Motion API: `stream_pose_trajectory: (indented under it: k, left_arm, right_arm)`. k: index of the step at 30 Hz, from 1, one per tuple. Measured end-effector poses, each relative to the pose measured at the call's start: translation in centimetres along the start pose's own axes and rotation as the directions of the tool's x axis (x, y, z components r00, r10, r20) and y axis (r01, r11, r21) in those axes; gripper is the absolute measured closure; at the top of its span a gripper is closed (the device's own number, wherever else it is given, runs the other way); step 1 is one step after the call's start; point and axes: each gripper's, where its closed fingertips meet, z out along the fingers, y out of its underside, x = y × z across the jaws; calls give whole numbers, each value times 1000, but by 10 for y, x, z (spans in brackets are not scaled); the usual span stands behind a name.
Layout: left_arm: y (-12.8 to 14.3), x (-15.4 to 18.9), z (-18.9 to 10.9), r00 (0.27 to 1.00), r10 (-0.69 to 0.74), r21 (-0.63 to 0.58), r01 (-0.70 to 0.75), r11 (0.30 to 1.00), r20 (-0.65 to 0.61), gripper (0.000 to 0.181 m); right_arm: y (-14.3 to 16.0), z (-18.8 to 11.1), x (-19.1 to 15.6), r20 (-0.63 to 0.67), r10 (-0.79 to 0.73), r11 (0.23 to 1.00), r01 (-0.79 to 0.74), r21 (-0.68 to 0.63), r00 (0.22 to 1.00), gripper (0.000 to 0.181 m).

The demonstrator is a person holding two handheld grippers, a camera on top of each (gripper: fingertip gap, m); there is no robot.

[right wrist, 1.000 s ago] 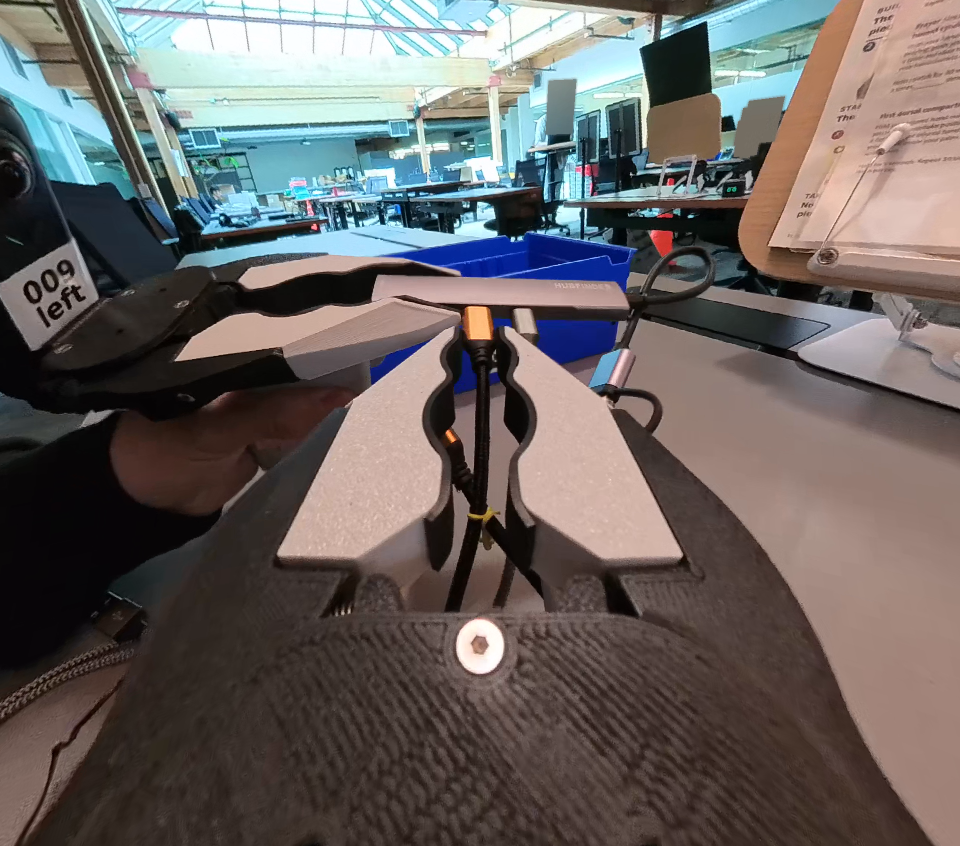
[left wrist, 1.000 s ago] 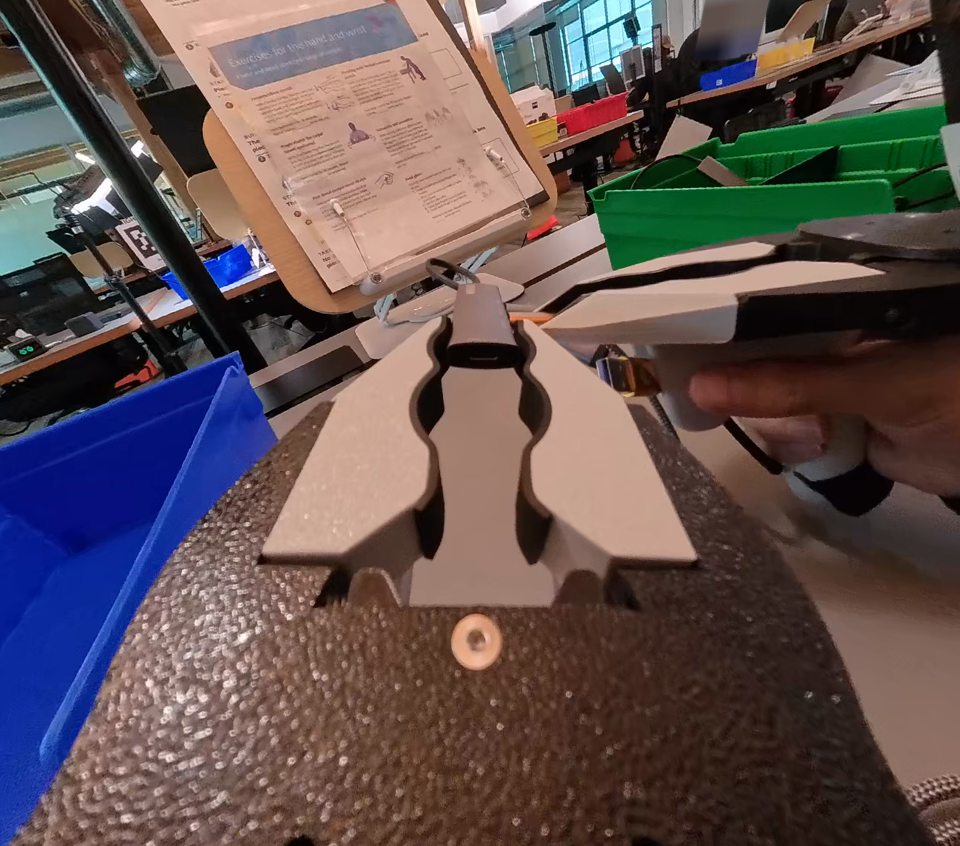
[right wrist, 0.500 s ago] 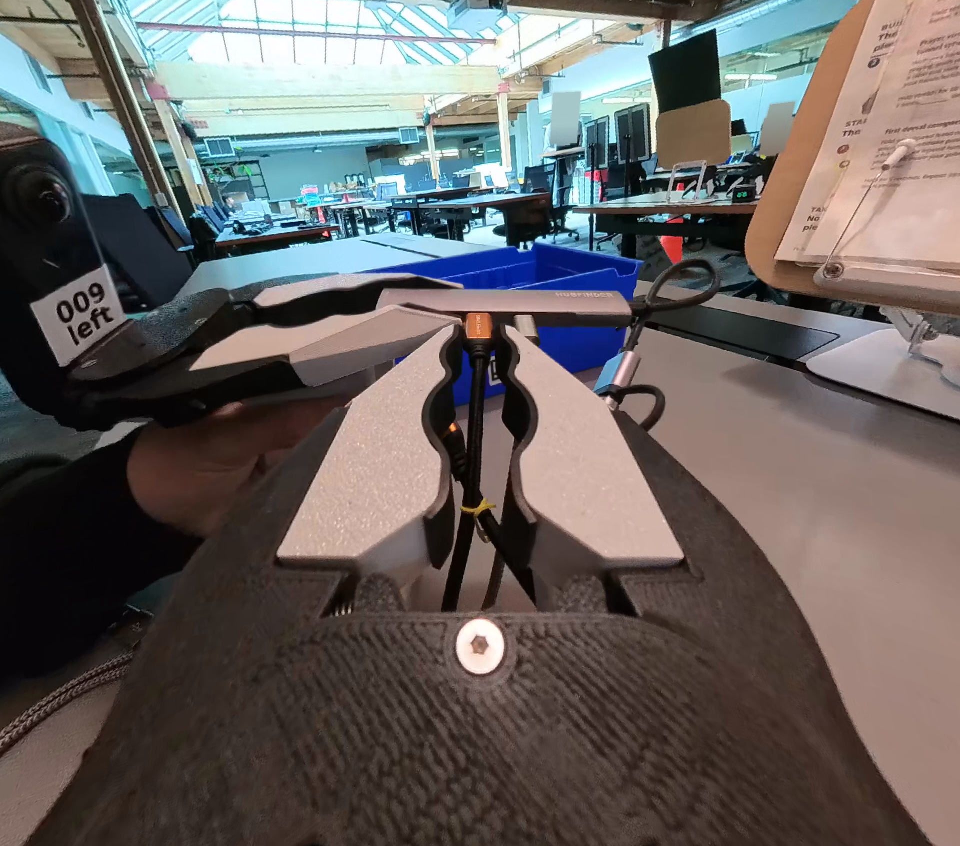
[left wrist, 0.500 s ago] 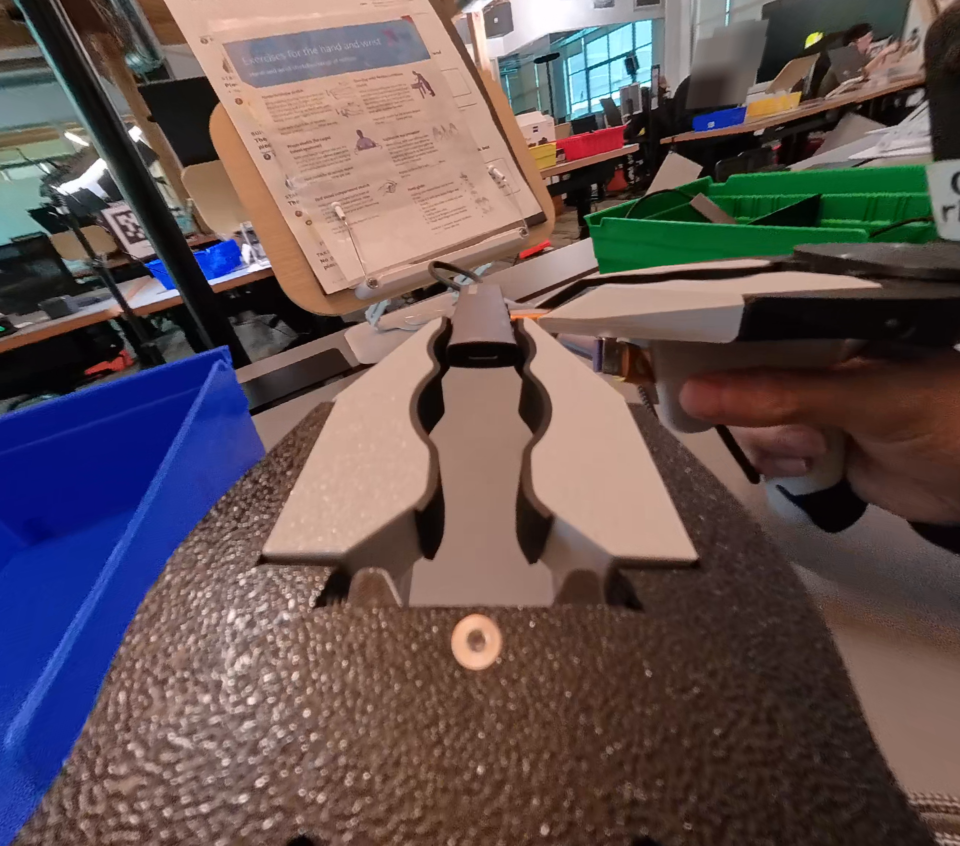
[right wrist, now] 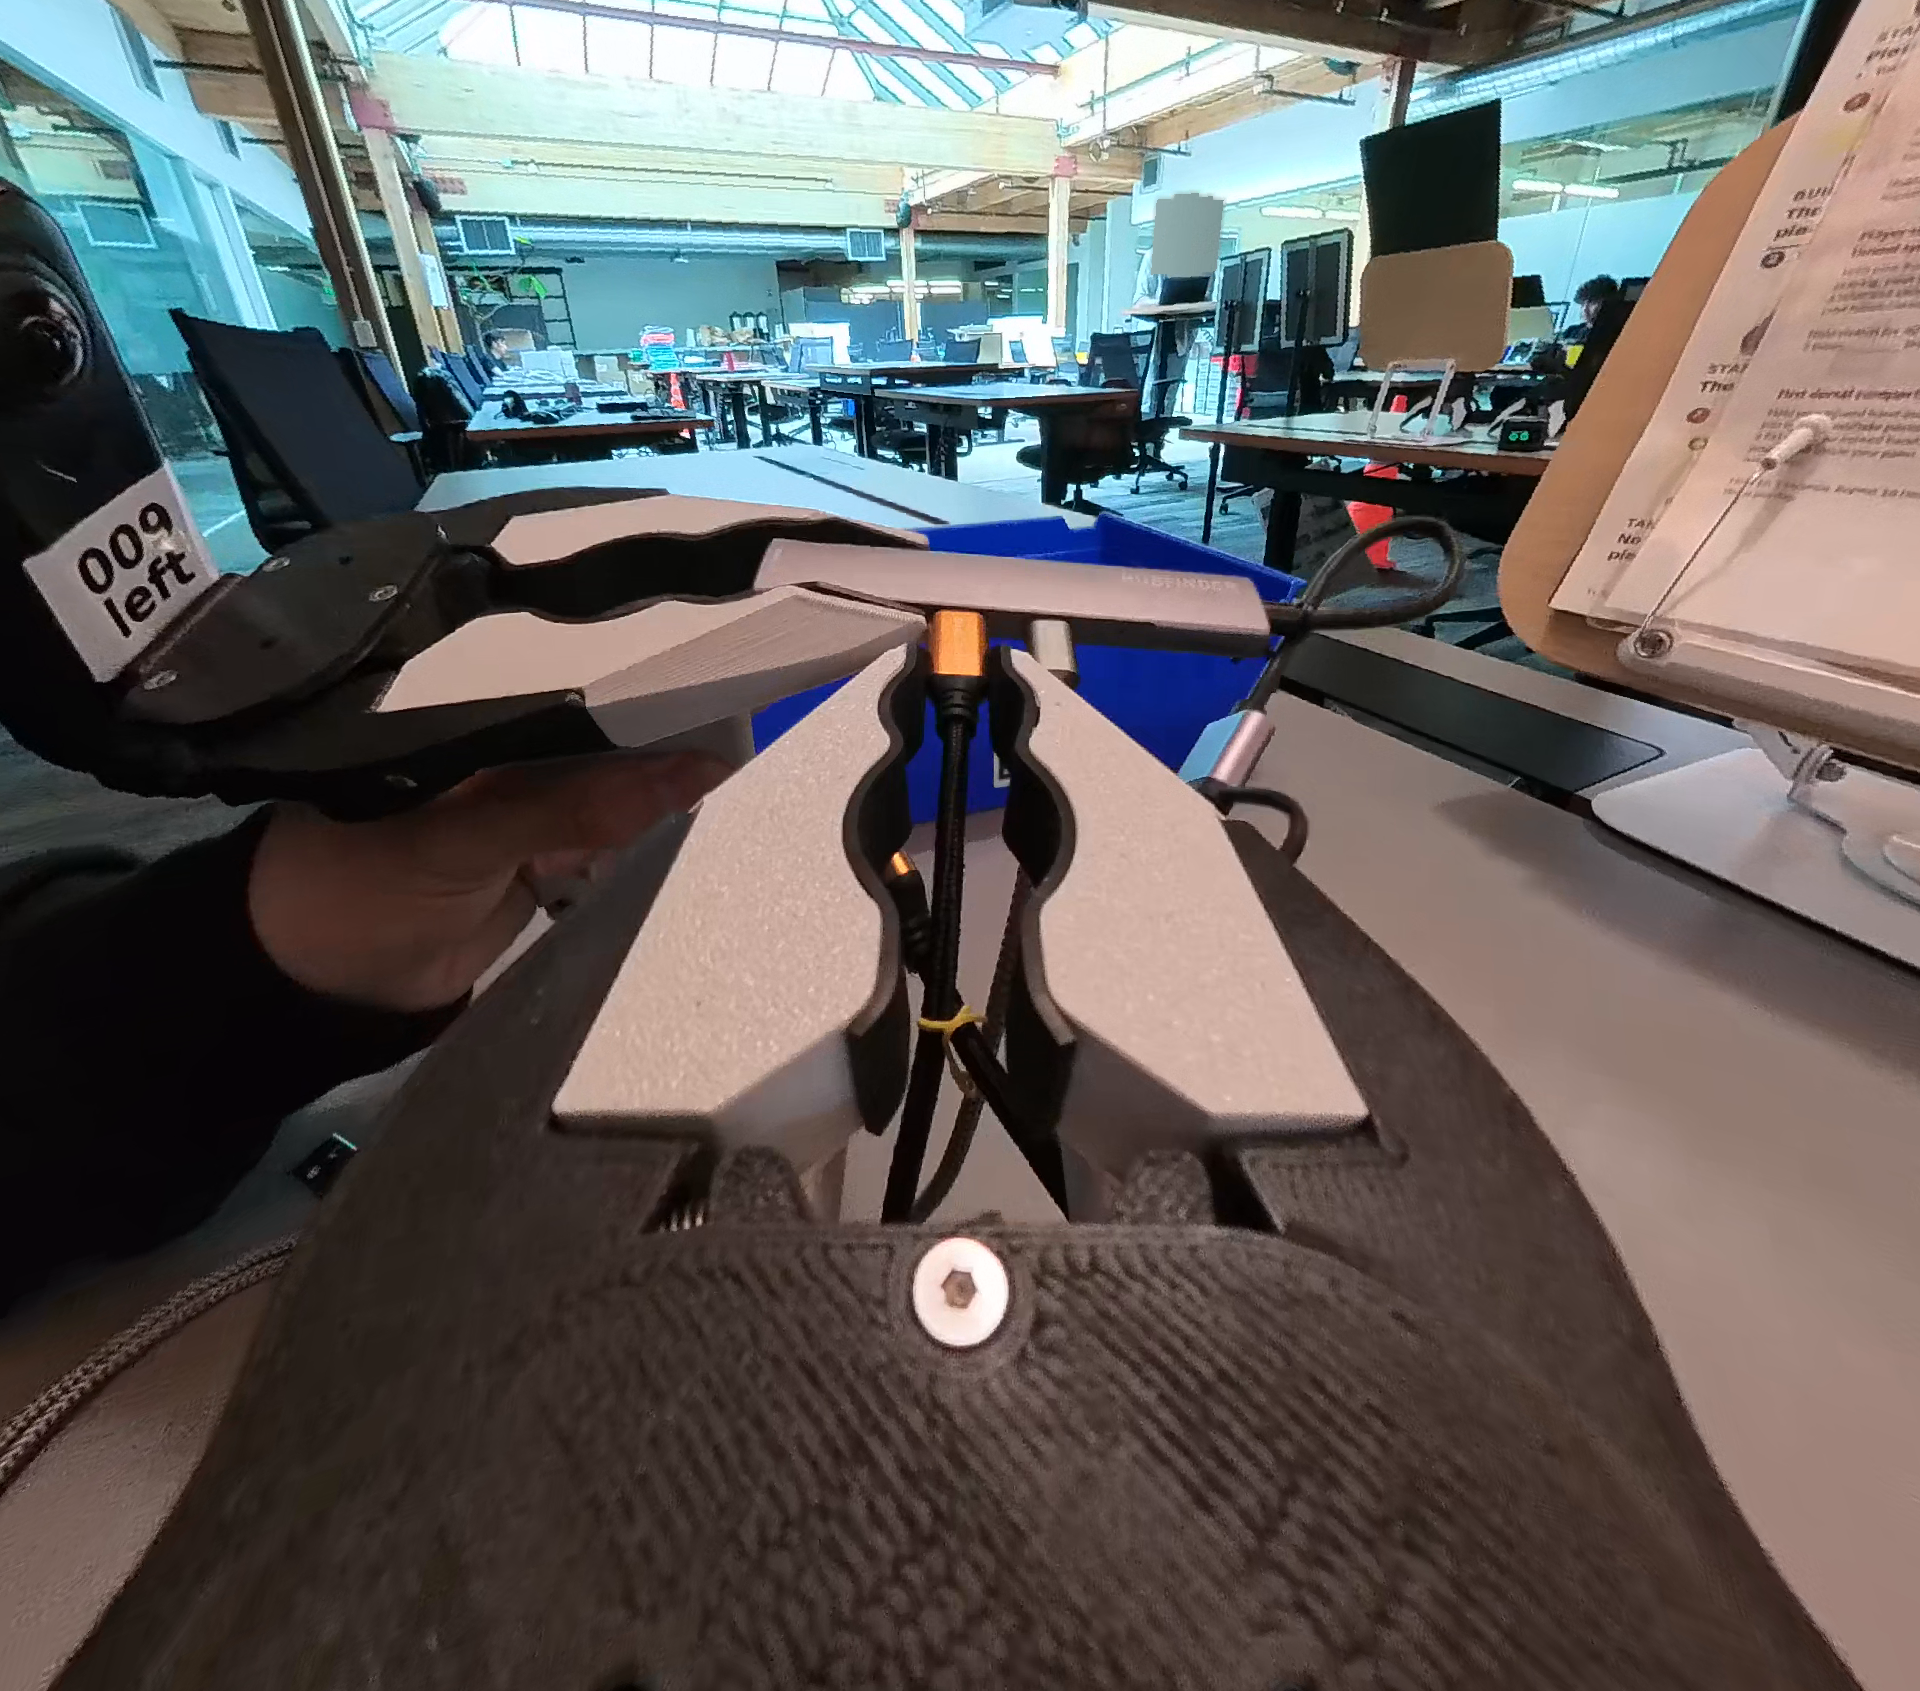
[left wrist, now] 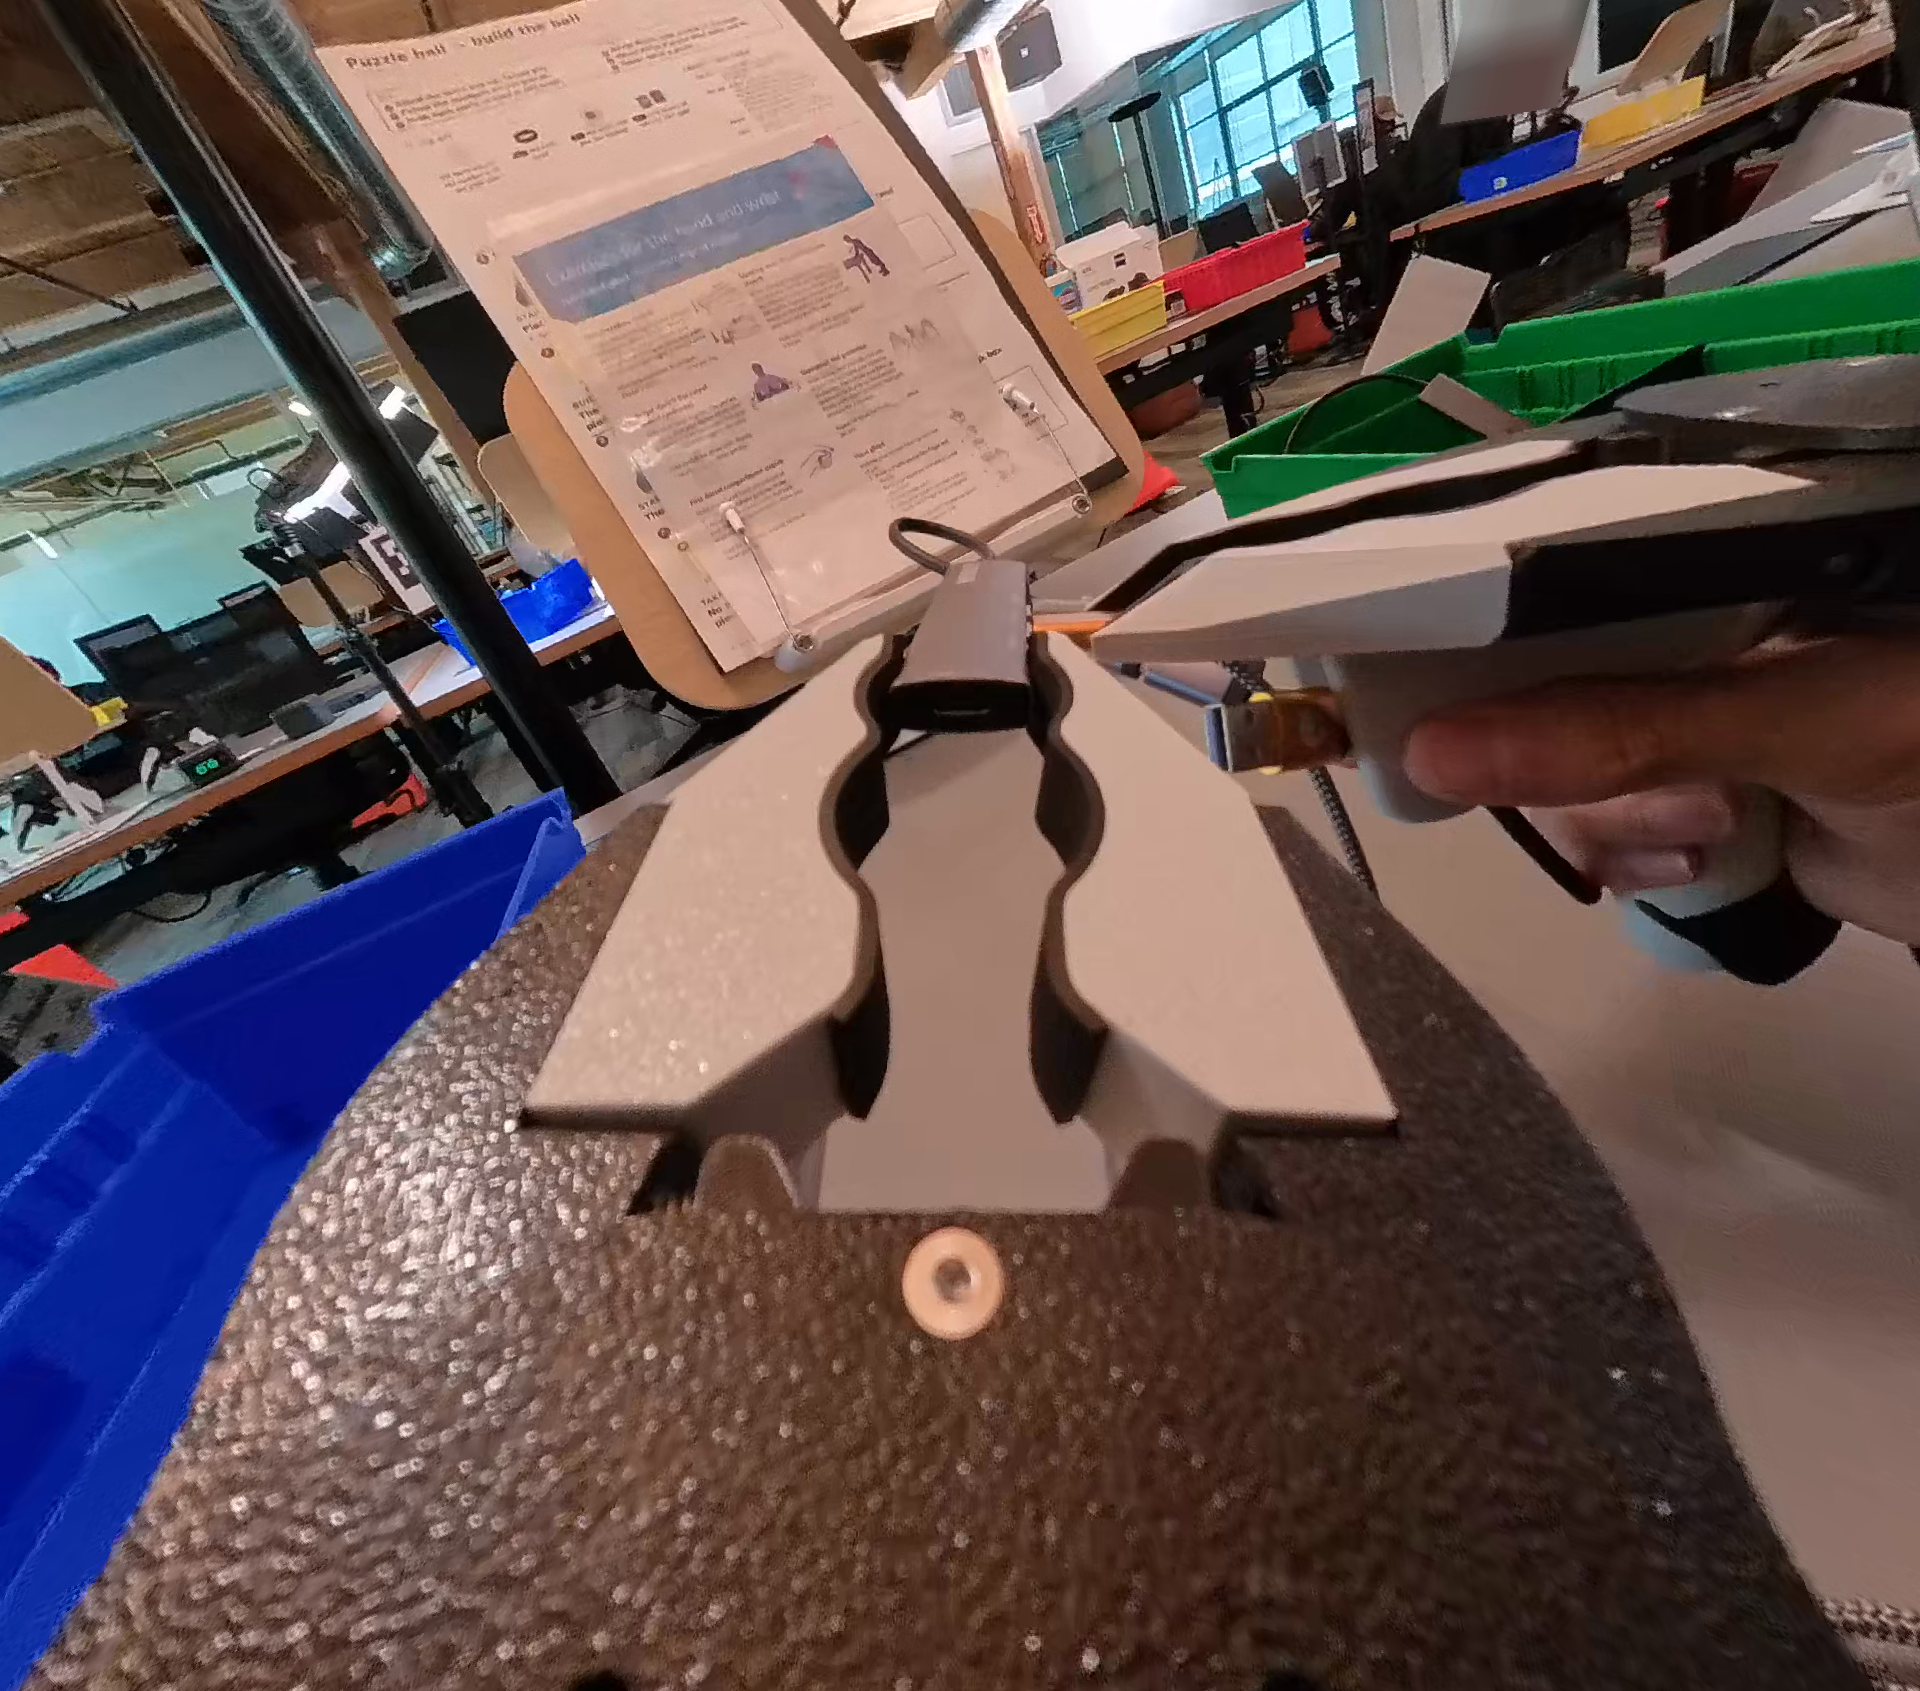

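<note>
My left gripper [left wrist: 961, 654] is shut on one end of a slim grey USB hub [left wrist: 966, 644] and holds it level above the table. In the right wrist view the hub [right wrist: 1039, 592] runs crosswise from the left gripper [right wrist: 873, 592]. My right gripper [right wrist: 961, 670] is shut on an orange-collared plug [right wrist: 956, 642] of a black braided cable [right wrist: 940, 914]. The plug's tip meets the hub's side. In the left wrist view the right gripper [left wrist: 1101, 639] comes in from the right. A loose orange-collared USB plug [left wrist: 1262, 732] hangs below it.
A blue bin [left wrist: 156, 1174] lies left of the left gripper and shows behind the hub [right wrist: 1143, 561]. A green bin [left wrist: 1558, 394] stands at the right. A document stand [left wrist: 748, 353] with printed sheets is ahead. The hub's own lead [right wrist: 1382, 571] loops down to a grey plug [right wrist: 1231, 748]. My two grippers' fingertips are within a few centimetres of each other.
Both grippers keep their hold and the plug stays at the hub's side. The joined pair has shifted and tilted slightly; the stand sits lower and farther right in the left wrist view.
</note>
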Motion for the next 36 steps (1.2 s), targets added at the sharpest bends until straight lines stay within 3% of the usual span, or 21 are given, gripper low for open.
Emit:
stream_pose_trajectory:
  k: [17,26,33,34,36]
  left_arm:
    - [-9,7,-1,992,122,2,-122,993,16,158]
    - [-2,18,2,997,66,-9,-66,998,-50,158]
    - [1,28,4,995,5,-13,-6,1000,-99,159]
    - [1,26,4,996,-13,-12,12,1000,-91,159]
    - [17,-37,-5,988,-23,-64,33,997,152,159]
  right_arm:
    - [-2,-9,-1,-12,7,999,-8,-34,1000,170]
    - [6,-20,2,-60,94,994,-97,-46,994,170]
    - [9,-29,3,-96,25,992,-37,-122,995,169]
    - [9,-32,4,-96,28,990,-41,-132,995,169]
    - [10,-58,22,-197,19,989,-47,-137,980,170]
